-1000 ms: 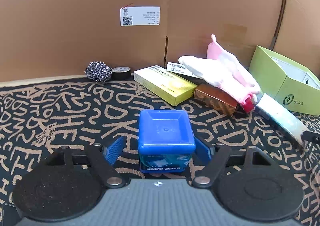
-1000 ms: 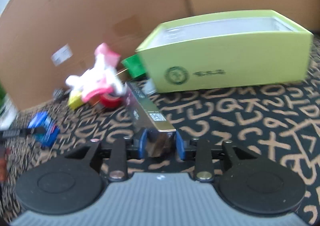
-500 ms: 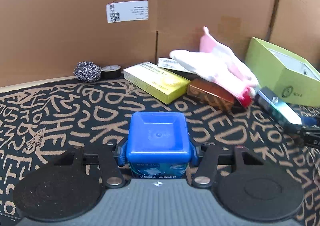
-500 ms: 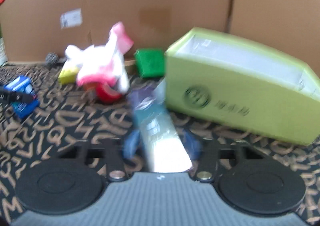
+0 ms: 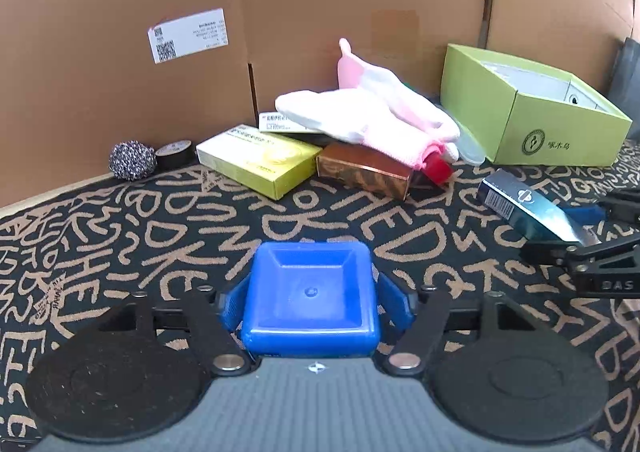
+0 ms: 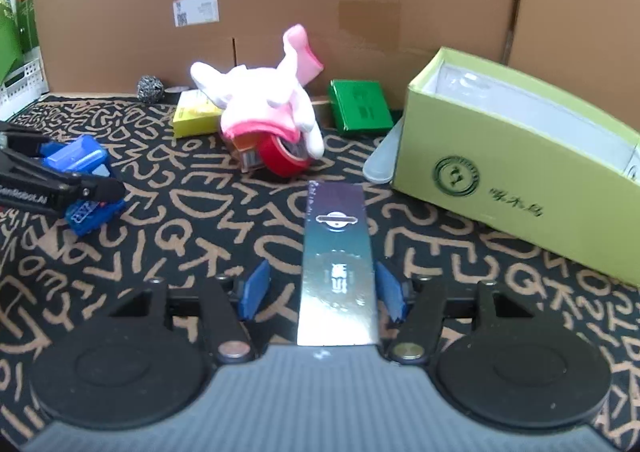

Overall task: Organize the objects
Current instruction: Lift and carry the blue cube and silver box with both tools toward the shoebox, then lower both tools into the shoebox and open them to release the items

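My left gripper (image 5: 314,302) is shut on a square blue box (image 5: 310,298), its pads pressed on both sides. The box and that gripper also show at the left of the right wrist view (image 6: 86,180). My right gripper (image 6: 322,292) is open around a long dark teal carton (image 6: 338,256) that lies on the patterned mat; both pads stand off its sides. The carton also shows at the right of the left wrist view (image 5: 528,208). An open light-green box (image 6: 516,176) stands at the right.
A pile at the back holds a pink-and-white cloth (image 6: 268,100), red tape roll (image 6: 282,152), yellow box (image 5: 256,160), copper box (image 5: 364,170), green box (image 6: 360,106), steel scourer (image 5: 132,160) and black tape (image 5: 174,152). Cardboard walls (image 5: 320,12) enclose the mat.
My left gripper closed on the blue box. My right gripper swung left, opened and let go of the teal carton, which now lies on the mat between its fingers.
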Available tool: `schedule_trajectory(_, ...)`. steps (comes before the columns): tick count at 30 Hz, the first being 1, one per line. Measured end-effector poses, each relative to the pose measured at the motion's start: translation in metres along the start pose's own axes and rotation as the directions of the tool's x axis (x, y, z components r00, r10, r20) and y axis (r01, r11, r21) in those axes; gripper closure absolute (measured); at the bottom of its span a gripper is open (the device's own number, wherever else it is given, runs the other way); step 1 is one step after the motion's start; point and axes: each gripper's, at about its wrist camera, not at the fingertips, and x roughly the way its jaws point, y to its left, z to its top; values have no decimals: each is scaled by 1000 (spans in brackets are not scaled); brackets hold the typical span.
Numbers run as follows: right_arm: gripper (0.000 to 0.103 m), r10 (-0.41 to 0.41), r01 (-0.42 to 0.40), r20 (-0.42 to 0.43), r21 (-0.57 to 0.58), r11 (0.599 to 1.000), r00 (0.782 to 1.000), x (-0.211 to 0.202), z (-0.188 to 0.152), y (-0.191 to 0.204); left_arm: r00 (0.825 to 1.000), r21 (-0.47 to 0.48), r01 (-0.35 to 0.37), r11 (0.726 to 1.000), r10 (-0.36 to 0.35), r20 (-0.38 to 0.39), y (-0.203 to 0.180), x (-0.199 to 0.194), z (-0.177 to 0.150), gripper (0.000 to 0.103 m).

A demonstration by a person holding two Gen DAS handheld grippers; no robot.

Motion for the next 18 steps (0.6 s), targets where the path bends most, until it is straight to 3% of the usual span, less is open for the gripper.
schedule_trajectory(2, 64, 3, -3, 29, 10, 1000, 1000, -3, -5, -3, 1000, 9, 4, 1000, -4, -6, -1, 0, -2, 45)
schedule_trajectory(4, 65, 15, -15, 27, 18, 1000, 1000, -9, -8, -5, 1000, 11, 15, 1000, -15, -19, -3, -2, -1, 45)
schedule_trajectory(6, 65, 33, -34, 27, 26, 999, 999, -18, -13, -10, 997, -1, 73, 997, -73, -25, -7, -7, 4, 45)
schedule_trajectory(11, 65, 44, -55, 114, 88, 995, 993, -63, -10, -37, 975, 77, 209, 975, -214, 61, -47, -27, 41, 45)
schedule_trajectory(15, 65, -37, 14, 232, 100, 995, 972, -107, 11, -71, 938, 139, 298, 944, -317, 141, -90, -34, 93, 45)
schedule_trajectory(18, 65, -151, 123, 293, 113, 986, 944, -119, 33, -103, 921, 186, 299, 936, -334, 200, -128, -29, 132, 45)
